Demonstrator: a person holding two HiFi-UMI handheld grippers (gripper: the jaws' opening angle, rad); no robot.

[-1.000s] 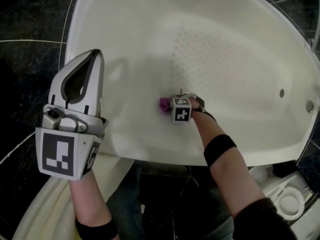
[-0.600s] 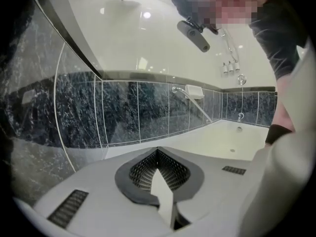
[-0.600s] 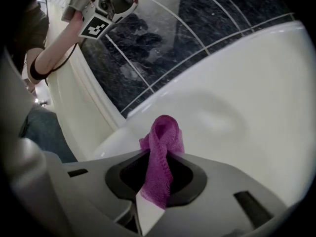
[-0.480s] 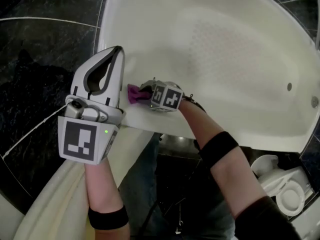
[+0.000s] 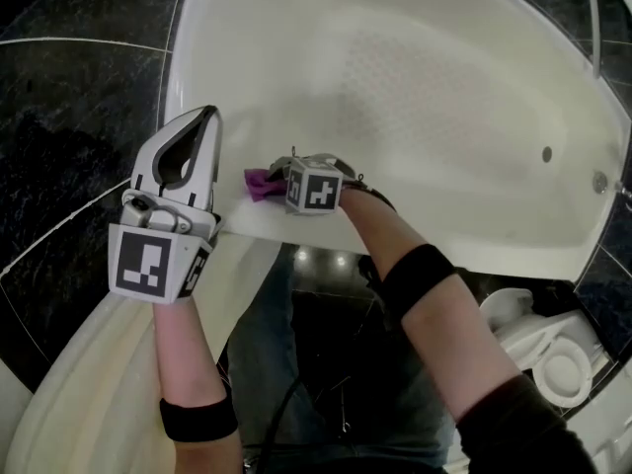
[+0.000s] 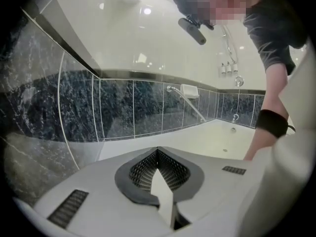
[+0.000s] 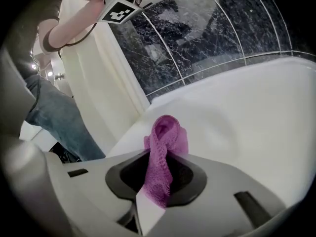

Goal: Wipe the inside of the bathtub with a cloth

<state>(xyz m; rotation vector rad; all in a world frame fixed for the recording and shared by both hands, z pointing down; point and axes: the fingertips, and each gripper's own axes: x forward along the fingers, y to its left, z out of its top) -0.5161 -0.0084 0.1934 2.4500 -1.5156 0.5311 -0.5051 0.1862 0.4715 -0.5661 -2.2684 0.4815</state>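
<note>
In the head view the white bathtub (image 5: 434,97) fills the upper part of the picture. My right gripper (image 5: 273,180) is at the tub's near rim, shut on a purple cloth (image 5: 258,182) that sticks out to its left. In the right gripper view the cloth (image 7: 167,130) is bunched between the jaws of the right gripper (image 7: 161,154) and hangs over the white rim. My left gripper (image 5: 206,116) hovers just left of the cloth, over the tub's left edge. Its jaws meet with nothing between them, as the left gripper view shows of the left gripper (image 6: 158,151).
Dark marbled tiles (image 5: 79,87) surround the tub. A cream curtain-like sheet (image 5: 89,403) lies at lower left, and a white toilet (image 5: 553,373) at lower right. Metal fittings (image 5: 546,154) sit in the tub's right wall. A slanted rail (image 6: 186,100) runs along the tiled wall.
My right gripper has lifted the purple cloth from the tub's floor up to the near rim, leftward to beside the left gripper. The left gripper has risen slightly.
</note>
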